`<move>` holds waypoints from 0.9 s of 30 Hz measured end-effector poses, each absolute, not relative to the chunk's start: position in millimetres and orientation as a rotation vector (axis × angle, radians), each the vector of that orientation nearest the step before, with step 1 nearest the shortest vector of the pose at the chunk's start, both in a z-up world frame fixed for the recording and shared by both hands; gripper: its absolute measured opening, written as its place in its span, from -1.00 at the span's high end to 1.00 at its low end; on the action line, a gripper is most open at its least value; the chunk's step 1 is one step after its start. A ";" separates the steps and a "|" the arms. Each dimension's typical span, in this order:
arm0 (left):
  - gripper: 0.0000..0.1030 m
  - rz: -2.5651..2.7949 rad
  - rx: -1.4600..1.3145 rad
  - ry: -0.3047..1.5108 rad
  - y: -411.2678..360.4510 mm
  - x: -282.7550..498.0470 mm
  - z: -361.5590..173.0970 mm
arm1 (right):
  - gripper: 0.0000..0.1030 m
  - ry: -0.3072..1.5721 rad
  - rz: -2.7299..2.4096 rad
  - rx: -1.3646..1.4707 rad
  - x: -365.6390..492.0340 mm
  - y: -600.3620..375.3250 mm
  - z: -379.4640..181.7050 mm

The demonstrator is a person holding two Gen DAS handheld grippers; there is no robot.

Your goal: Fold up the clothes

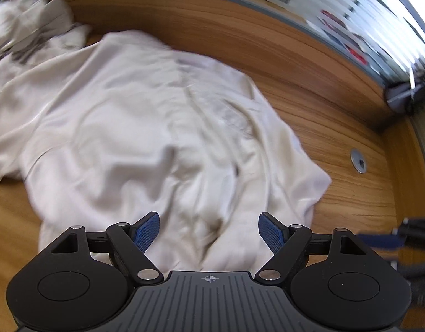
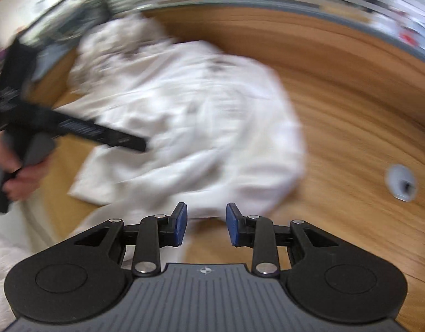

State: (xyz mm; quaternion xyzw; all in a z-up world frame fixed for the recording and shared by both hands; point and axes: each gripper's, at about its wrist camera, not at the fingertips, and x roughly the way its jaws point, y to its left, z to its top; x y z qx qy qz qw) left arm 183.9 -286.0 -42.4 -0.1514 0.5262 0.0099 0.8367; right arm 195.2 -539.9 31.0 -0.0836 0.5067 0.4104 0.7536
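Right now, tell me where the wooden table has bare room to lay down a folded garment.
Bare wood runs right of the white garment, around the round metal grommet, and in a band behind it up to the table's far edge. A smaller patch lies at the near left. The far-left corner is crowded with a crumpled pile of clothes.

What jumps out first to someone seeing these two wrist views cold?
A rumpled white garment sprawls across the middle of the wooden table, filling most of both views. Both grippers hang over its near edge with nothing between their blue pads: the left gripper wide apart, the right gripper narrower. A round metal grommet sits in the bare wood to the garment's right.
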 end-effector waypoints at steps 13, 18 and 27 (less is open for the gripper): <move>-0.54 0.150 -0.377 1.067 -295.7 276.1 -83.2 | 0.32 1.093 0.590 -0.027 317.7 -562.5 -39.6; -0.54 0.225 -0.319 1.070 -290.7 300.4 -95.6 | 0.32 1.087 0.628 -0.041 354.1 -519.7 -47.8; 0.78 0.234 -0.314 1.077 -273.5 311.9 -109.2 | 0.26 1.074 0.733 -0.093 392.6 -424.6 -72.0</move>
